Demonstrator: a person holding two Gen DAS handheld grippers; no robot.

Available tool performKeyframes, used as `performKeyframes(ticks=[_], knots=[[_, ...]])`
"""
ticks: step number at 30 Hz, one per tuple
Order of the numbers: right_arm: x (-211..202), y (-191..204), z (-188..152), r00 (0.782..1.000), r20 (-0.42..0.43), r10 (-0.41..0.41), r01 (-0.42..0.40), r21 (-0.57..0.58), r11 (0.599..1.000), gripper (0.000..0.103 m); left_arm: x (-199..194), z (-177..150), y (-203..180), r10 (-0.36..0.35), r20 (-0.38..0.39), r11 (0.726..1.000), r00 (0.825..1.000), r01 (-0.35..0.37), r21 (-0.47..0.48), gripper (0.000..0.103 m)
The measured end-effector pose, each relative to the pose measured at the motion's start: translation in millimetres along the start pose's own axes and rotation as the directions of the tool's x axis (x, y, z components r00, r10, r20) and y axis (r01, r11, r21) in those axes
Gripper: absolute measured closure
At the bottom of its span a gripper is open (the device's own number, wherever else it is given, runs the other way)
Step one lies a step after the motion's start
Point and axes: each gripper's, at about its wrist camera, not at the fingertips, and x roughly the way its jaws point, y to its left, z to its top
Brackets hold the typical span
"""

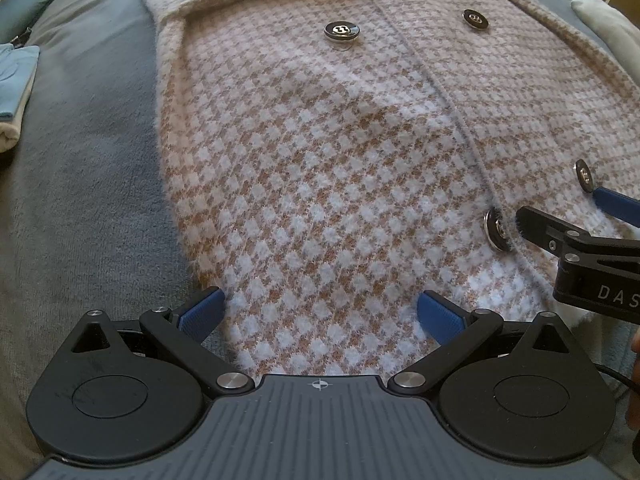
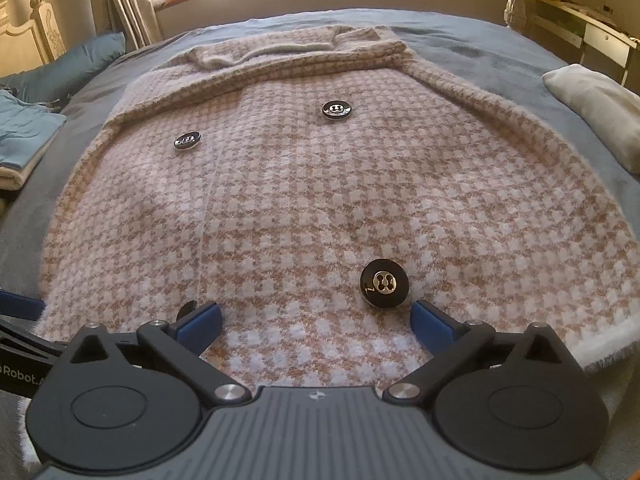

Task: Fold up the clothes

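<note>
Left gripper (image 1: 320,312): spread wide, nothing grasped, poised at the coat's near hem.
Right gripper (image 2: 316,316): released, jaws at full spread, pads apart over the hem.
Near button (image 2: 384,282): just beyond the right pad, lying flat.
Coat (image 2: 280,200): houndstooth, spread button-side up on the bed (image 2: 480,52), sleeves folded in.
Far buttons (image 2: 338,110): two, further up.
Pillow (image 2: 596,108): right edge.
Folded clothes (image 2: 24,136): left edge.
</note>
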Motion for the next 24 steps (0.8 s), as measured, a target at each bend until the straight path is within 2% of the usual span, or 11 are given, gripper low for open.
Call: performKeyframes(ticks=[24], knots=[[-1.0, 0.3, -5.2, 1.000, 0.027, -0.002, 0.002, 0.003, 1.000, 0.000, 0.8, -2.1, -3.1, 0.002, 0.006, 1.000, 1.000, -0.002, 0.002, 0.000]])
